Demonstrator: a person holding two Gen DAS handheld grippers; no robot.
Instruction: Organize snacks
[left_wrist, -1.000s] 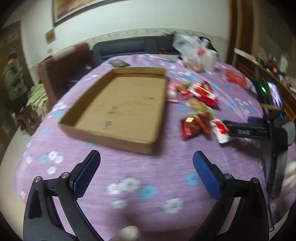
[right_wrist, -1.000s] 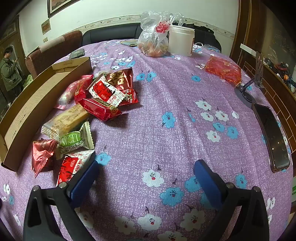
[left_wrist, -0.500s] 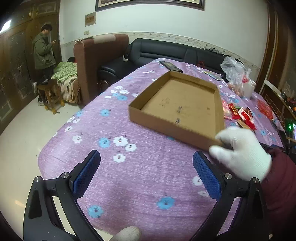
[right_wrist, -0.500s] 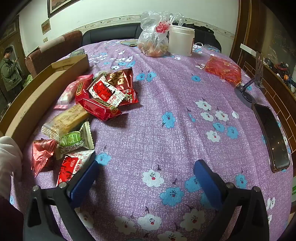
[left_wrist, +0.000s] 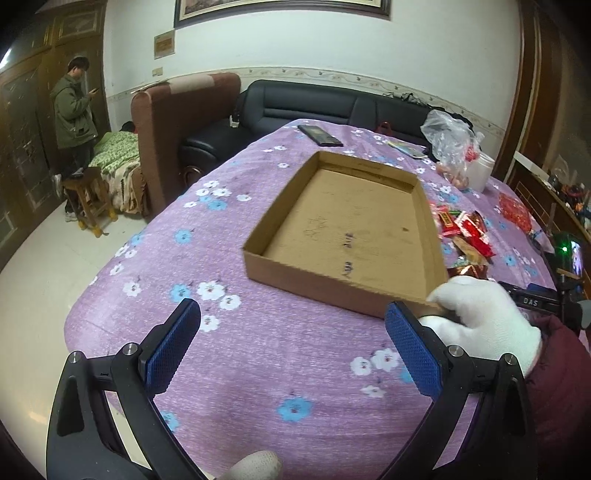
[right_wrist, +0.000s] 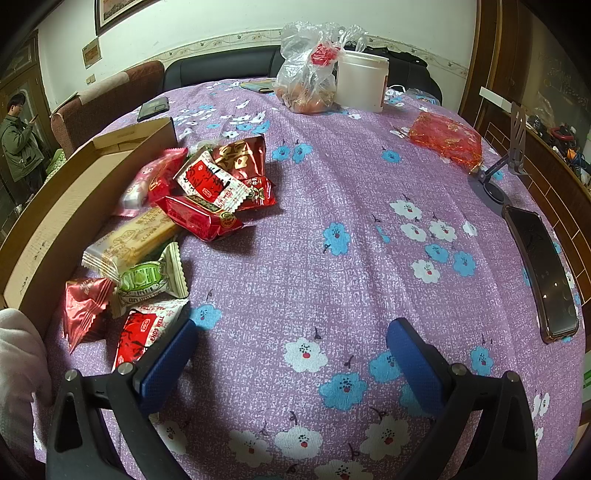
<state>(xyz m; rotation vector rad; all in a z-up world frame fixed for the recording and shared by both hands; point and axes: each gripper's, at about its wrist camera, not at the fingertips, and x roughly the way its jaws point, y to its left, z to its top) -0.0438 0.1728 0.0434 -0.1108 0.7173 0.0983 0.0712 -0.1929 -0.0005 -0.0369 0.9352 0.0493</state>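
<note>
An empty shallow cardboard tray (left_wrist: 280, 218) lies on the purple flowered tablecloth; its side wall also shows in the right wrist view (right_wrist: 48, 229). A white-gloved hand (left_wrist: 484, 317) rests on the tray's near right corner. A pile of wrapped snacks (right_wrist: 207, 192) lies right of the tray, among them a green Sweet pack (right_wrist: 147, 277), a yellow bar (right_wrist: 136, 240) and a red foil pack (right_wrist: 83, 302). My left gripper (left_wrist: 291, 347) is open and empty, short of the tray. My right gripper (right_wrist: 291, 354) is open and empty, its left finger beside a red-and-white pack (right_wrist: 142, 332).
A plastic bag (right_wrist: 314, 74) and white tub (right_wrist: 362, 85) stand at the far side. A red mesh pouch (right_wrist: 447, 140), phone stand (right_wrist: 513, 147) and phone (right_wrist: 543, 269) lie at the right. A person (left_wrist: 74, 110) stands by a sofa beyond the table.
The left gripper has swung left, so the tray now lies ahead to the right. A gloved hand has come onto the tray's near corner. The right gripper has not moved.
</note>
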